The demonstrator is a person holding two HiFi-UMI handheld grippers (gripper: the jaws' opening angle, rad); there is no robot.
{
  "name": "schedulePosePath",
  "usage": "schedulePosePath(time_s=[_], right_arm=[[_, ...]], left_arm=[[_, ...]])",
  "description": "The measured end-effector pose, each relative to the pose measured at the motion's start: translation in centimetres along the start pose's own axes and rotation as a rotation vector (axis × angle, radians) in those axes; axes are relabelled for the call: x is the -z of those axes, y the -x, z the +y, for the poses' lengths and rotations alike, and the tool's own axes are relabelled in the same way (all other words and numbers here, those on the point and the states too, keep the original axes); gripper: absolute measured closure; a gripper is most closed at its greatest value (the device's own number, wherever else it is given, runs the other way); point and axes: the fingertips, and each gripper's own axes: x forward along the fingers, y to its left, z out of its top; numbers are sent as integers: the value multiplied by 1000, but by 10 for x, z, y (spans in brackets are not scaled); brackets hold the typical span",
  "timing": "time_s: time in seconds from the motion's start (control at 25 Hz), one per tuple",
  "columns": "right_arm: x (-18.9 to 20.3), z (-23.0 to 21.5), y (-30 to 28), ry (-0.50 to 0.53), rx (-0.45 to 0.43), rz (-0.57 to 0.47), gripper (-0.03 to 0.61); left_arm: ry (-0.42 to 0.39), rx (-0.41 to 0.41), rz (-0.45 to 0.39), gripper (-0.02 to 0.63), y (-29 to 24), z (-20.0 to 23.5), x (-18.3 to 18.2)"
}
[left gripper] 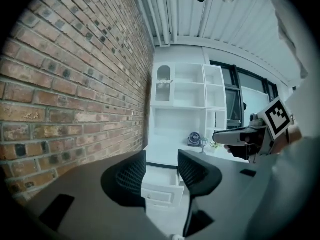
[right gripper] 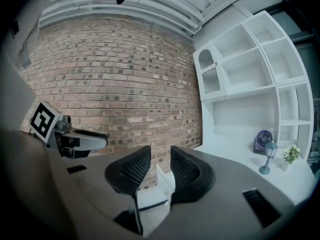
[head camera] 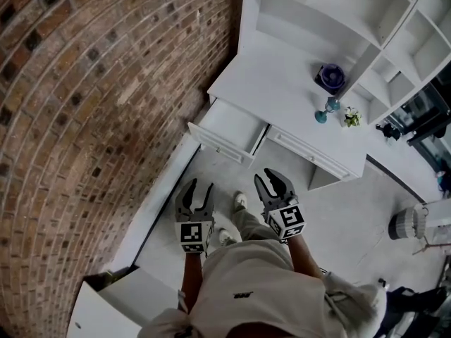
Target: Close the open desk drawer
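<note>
**A:** Where's the drawer?

**B:** The open drawer [head camera: 232, 127] is at the desk's [head camera: 282, 83] left end, close beside the brick wall [head camera: 106, 90], pulled out over the floor [head camera: 331, 210]. The neighbouring drawer [head camera: 310, 155] to its right sits flush.

**A:** And the grippers?

**B:** The left hand-held gripper [head camera: 199, 189] and right hand-held gripper [head camera: 273, 182] are both spread, with nothing between the jaws. Each gripper's camera sees the drawer through the gap. They are side by side and well apart from the desk.

**A:** So this is the approach. How is it best done?

**B:** My reading is to bring the left one up, since it looks better lined up. Meet the drawer front [head camera: 220, 146] flat and near its middle, then push straight back into the desk. An off-centre push could skew the box and bind it on the wall side. No pinch is needed. Ease off as the front nears the desk's front edge.

**A:** Materials?

**B:** The desk, drawer and shelving are smooth white board with square edges. The drawer front seems to be panelled, but any handle is too small to make out. The pads [left gripper: 131, 176] are black and curved with a mesh-like grain, which probably grips slick paint well. The brick is rough and the floor is pale and matte. Toward the desk's back right corner stand a small blue fan [head camera: 330, 77], a blue lamp [head camera: 325, 111] and a potted plant [head camera: 351, 117], all away from the drawer.
</note>
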Motion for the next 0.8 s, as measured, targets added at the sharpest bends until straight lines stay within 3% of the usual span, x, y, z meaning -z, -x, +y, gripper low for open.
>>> schedulePosePath(time_s=[0.4,0.8], right_arm=[[-12,-48,-89,-56,-87,-1,453],[-17,-101,-142,-96,-150,9,453]], left_arm=[[-34,-72,39,405,-83,32,-17],[-58,-107,65,407,-159,34,-29]])
